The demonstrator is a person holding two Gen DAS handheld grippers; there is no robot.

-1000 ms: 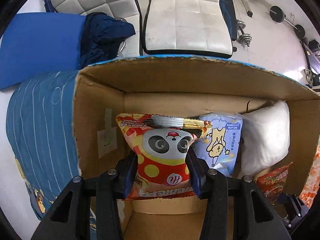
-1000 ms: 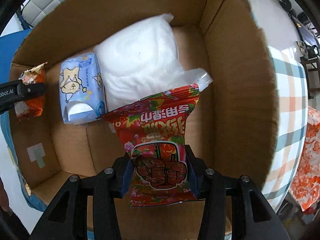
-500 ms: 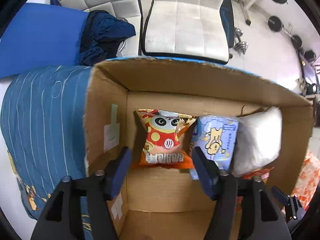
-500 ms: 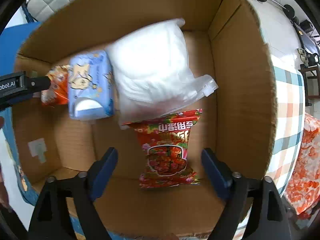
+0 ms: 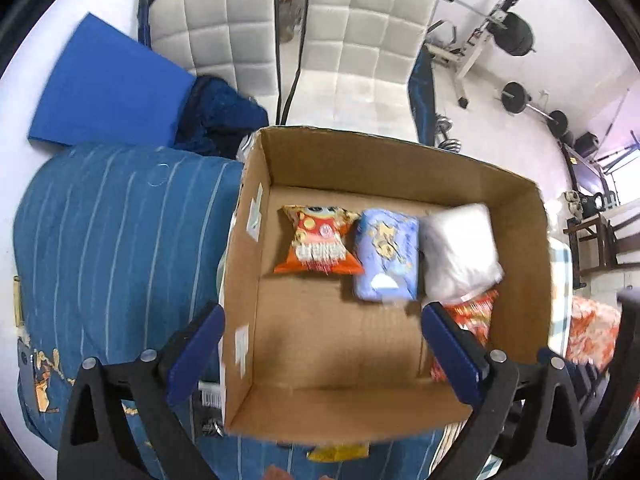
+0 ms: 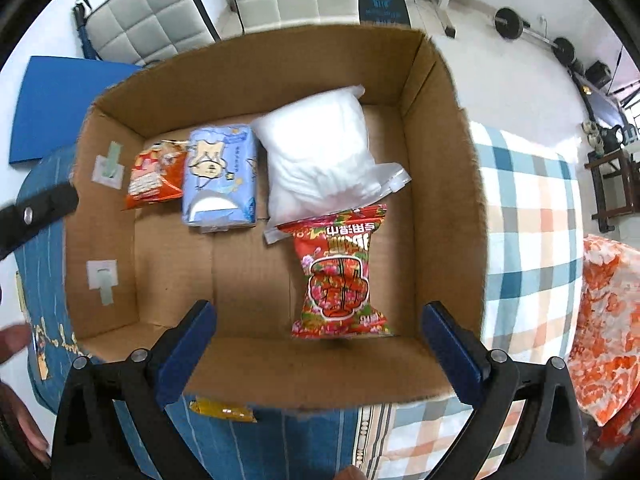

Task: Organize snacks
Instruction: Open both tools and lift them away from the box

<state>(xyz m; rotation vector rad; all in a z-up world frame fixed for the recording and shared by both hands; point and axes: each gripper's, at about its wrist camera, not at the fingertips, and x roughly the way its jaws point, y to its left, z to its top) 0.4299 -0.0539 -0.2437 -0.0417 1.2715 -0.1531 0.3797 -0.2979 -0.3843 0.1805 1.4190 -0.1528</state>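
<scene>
Blue bedspread [image 5: 120,240] bears cardboard box [image 6: 444,184]; both jaws just opened, empty

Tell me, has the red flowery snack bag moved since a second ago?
Yes. The red flowery snack bag has left the right hand-held gripper, whose jaws have just been opening, and lies on the cardboard box floor below the white pouch.

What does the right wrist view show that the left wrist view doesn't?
Only the right wrist view: the whole red pack, and the plaid cloth in full. Only the left wrist view: the full striped blue cover left of the box. Both: the box, panda pack, blue pack, white bag, and open, empty tongs.
</scene>
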